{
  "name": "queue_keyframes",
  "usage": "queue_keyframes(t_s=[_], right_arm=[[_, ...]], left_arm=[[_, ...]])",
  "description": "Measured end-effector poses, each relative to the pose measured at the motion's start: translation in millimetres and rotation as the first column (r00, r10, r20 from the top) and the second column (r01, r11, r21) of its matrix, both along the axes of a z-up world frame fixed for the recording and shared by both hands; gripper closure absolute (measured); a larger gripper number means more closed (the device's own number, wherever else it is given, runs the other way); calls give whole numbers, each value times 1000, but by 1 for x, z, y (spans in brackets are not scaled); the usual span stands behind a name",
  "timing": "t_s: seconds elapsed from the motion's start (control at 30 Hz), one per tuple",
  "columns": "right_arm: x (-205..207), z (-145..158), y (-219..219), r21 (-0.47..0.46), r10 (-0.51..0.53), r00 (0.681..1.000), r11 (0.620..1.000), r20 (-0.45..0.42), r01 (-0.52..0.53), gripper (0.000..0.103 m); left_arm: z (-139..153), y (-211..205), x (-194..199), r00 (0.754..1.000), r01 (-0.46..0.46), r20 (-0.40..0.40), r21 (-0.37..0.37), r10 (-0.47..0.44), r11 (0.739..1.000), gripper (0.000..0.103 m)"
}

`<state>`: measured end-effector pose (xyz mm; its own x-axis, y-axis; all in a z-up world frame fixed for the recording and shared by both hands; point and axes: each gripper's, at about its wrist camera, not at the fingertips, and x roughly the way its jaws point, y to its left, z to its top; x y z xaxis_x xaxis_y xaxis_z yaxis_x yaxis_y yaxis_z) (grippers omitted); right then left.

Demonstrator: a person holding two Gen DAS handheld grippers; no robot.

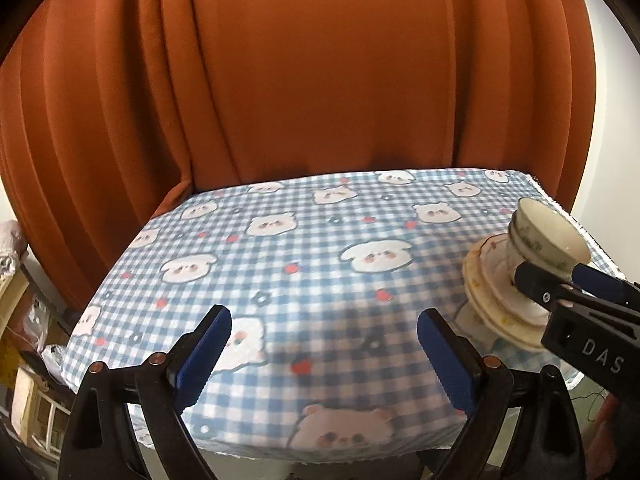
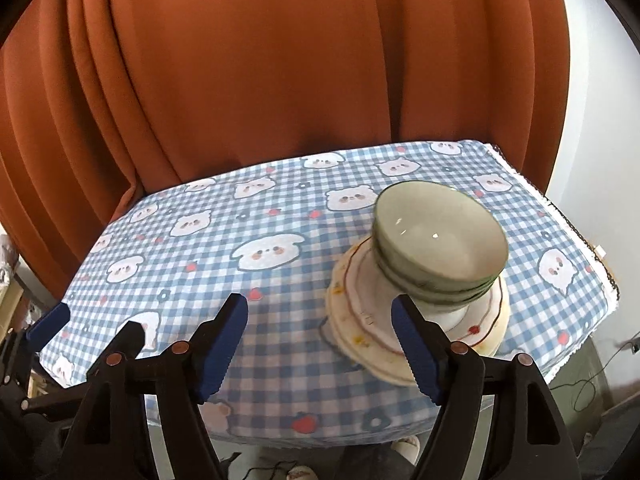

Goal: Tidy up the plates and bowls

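Note:
A stack of cream plates [image 2: 360, 320] stands on the right half of the table, with several green-rimmed bowls [image 2: 440, 240] nested on top of it. My right gripper [image 2: 319, 302] hangs open just in front of the stack, slightly to its left, with nothing between its blue pads. The left wrist view shows the same plates [image 1: 492, 276] and bowls [image 1: 548, 236] at the far right, with the right gripper's fingers [image 1: 536, 284] close before them. My left gripper [image 1: 324, 316] is wide open over the near middle of the table, holding nothing.
A blue checked cloth with bear prints [image 2: 200, 240] covers the table. An orange curtain [image 2: 280, 60] hangs right behind its far edge, and a white wall [image 2: 600, 120] lies to the right. Clutter [image 1: 28, 320] sits below the table's left side. Cables [image 2: 588, 384] lie on the floor.

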<state>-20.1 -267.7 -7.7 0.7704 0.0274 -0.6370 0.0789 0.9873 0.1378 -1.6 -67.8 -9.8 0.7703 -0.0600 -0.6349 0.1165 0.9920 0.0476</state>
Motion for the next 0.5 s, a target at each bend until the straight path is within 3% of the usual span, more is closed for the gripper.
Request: queue_keyframes(t_s=[0.27,0.5], right_arm=[[-20,-6,39,-31,30,998,999,58,-28,19],[-25,-7,52,-55,25,998,998,56,-22,17]], left_arm=[[-10,27,-9,1000,10,-5,-23,-10,1000,8],[-12,33,-14,1000,27,6,-33,-27,999,3]])
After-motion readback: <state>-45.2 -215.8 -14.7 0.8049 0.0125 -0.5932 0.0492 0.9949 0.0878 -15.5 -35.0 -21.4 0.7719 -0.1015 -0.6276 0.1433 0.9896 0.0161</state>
